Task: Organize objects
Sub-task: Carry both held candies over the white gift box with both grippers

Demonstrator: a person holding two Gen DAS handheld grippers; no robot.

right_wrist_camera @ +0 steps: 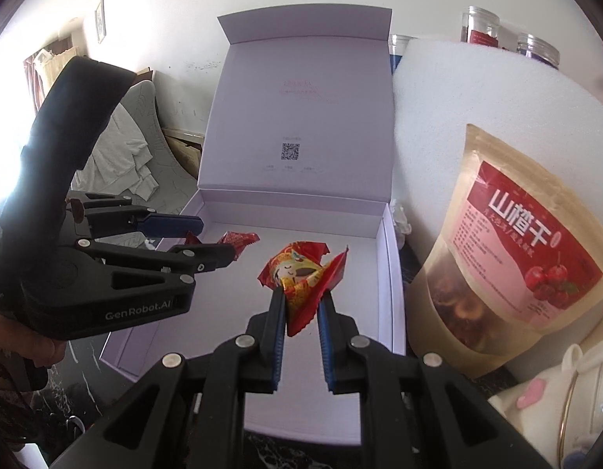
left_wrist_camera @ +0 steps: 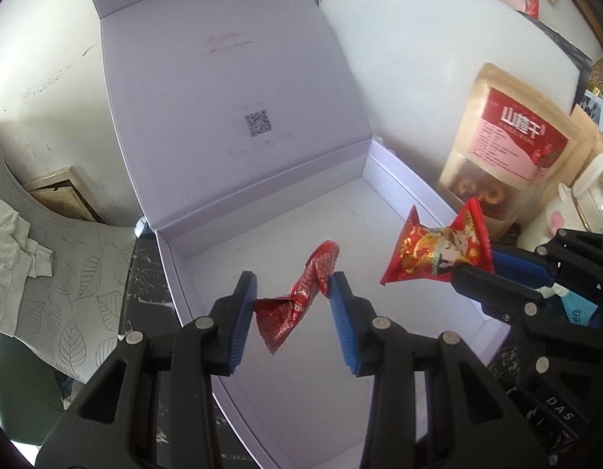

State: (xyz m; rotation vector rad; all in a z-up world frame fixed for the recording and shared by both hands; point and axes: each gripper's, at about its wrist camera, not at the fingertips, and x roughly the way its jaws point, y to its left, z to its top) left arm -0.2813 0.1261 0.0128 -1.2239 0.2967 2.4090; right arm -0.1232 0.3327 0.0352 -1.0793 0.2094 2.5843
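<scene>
Left wrist view: the left gripper (left_wrist_camera: 293, 293) has its blue ribbed fingers (left_wrist_camera: 244, 312) parted, with a crumpled red foil candy wrapper (left_wrist_camera: 301, 293) spanning the gap between them; its ends touch both pads, though whether it is firmly pinched cannot be told from this angle. The wrapper's long axis runs diagonally, lower end towards the camera, upper twisted end pointing up and to the right. It hangs above the floor of the open pale lilac cardboard box (left_wrist_camera: 192, 246), whose hinged lid (left_wrist_camera: 223, 90) stands upright and bears a printed QR code.

Only this view shows the face of the second sweet, a red and gold foil candy with a cartoon figure (left_wrist_camera: 438, 250), plump in the middle with flared, serrated ends, its long axis roughly horizontal over the box's right wall.

Right wrist view: the right gripper (right_wrist_camera: 300, 305) is clamped on the lower fin of that candy (right_wrist_camera: 305, 273), fingers nearly together. Only here does a hand (right_wrist_camera: 24, 348) appear, holding the left gripper's (right_wrist_camera: 207, 242) black plastic body. A kraft-paper stand-up pouch with a red label (right_wrist_camera: 508, 258) stands to the right of the box (right_wrist_camera: 393, 281) on the dark marbled desk (right_wrist_camera: 82, 387), beside a white foam sheet (right_wrist_camera: 477, 90).
</scene>
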